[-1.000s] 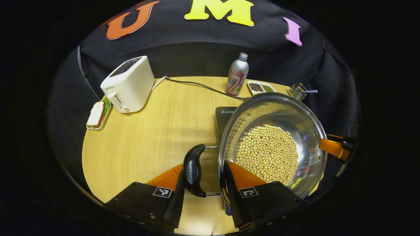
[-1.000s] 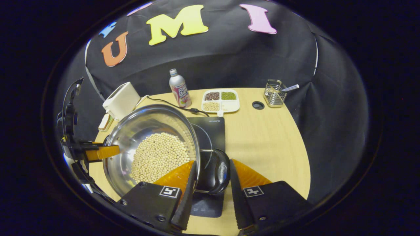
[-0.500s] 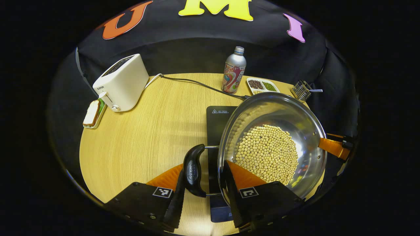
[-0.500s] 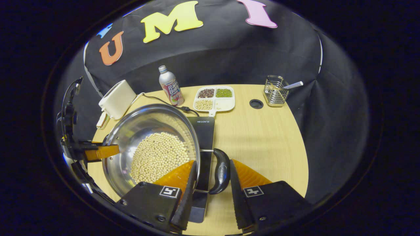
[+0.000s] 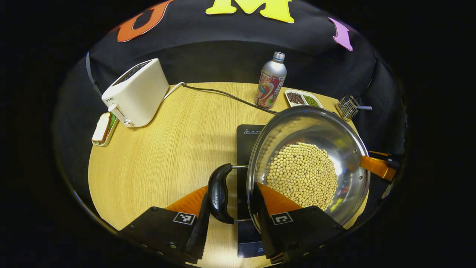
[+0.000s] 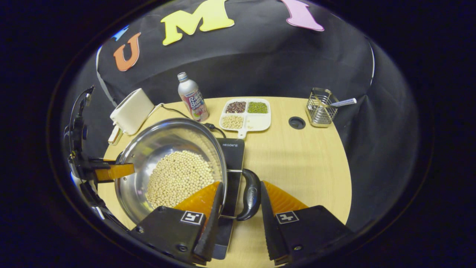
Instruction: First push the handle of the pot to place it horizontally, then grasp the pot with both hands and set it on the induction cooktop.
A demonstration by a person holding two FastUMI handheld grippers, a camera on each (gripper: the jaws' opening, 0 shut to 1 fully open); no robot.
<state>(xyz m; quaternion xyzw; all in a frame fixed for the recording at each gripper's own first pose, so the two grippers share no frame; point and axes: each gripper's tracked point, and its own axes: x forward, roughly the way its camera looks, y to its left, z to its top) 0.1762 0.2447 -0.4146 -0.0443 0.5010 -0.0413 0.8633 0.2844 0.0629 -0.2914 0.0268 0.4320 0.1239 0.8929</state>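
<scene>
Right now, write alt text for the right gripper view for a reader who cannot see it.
The right tongs straddle the black side handle of a steel pot full of soybeans, held over a black induction cooktop on a wooden table. The left tongs hold the pot's far rim. Behind stand a toaster, a drink bottle, a divided dish and a wire holder.

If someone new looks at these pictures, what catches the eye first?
A shiny pot full of pale beans, held between the left gripper and the right gripper over a cooktop. Behind it, a toaster at the table's far left.
</scene>
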